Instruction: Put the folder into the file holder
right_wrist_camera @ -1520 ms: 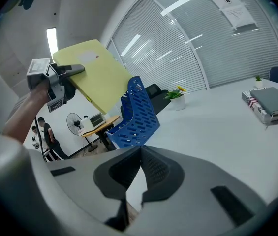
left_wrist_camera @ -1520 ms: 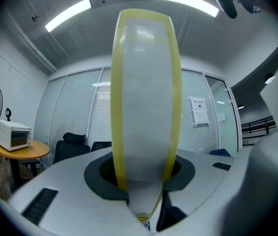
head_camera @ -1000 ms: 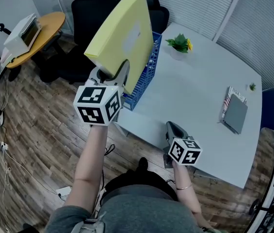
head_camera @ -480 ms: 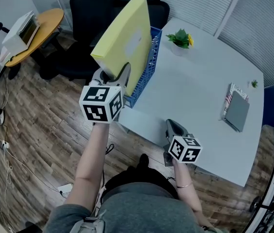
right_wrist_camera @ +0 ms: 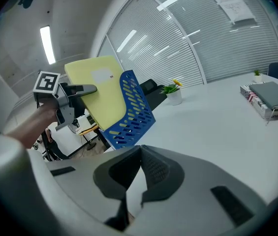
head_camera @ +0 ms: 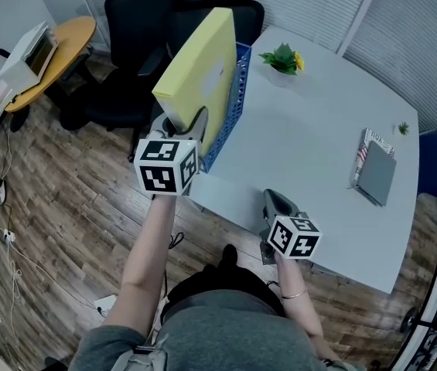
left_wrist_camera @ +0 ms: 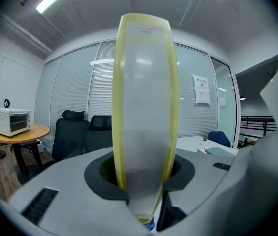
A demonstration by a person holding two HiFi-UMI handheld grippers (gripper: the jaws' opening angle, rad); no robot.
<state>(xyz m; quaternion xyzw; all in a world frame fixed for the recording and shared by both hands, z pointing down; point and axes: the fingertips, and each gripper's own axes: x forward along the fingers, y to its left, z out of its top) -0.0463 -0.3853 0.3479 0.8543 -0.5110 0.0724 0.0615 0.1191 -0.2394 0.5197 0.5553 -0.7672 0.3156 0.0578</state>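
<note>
Folder point(head_camera: 199, 68): yellow, thick, pinched at near lower edge by left gripper point(head_camera: 183, 124), pads pressed on both faces. Held aloft and tilted, lower edge at rim of blue holder point(head_camera: 231, 107). Not seated; cannot tell whether leading corner sits inside the slot yet.

Right gripper point(head_camera: 274, 202): jaws pressed together, empty, low over near table point(head_camera: 311, 137) edge, well apart from holder.

Step in hand, as judged: lining up and lowering. Bring folder upright and parallel to holder walls, feed far corner first, slide down along the inner wall, let go only once bottom rests. Keep pinch firm; grip sits far from folder's middle, so likely to swing. Holder stands at table corner, probably light: avoid pushing sideways, or steady with right gripper.

Around: potted plant point(head_camera: 281, 59) just beyond holder, book stack point(head_camera: 374, 175) far right, both clear of path. Black chairs point(head_camera: 137, 45) behind the corner, none blocking the slot.
</note>
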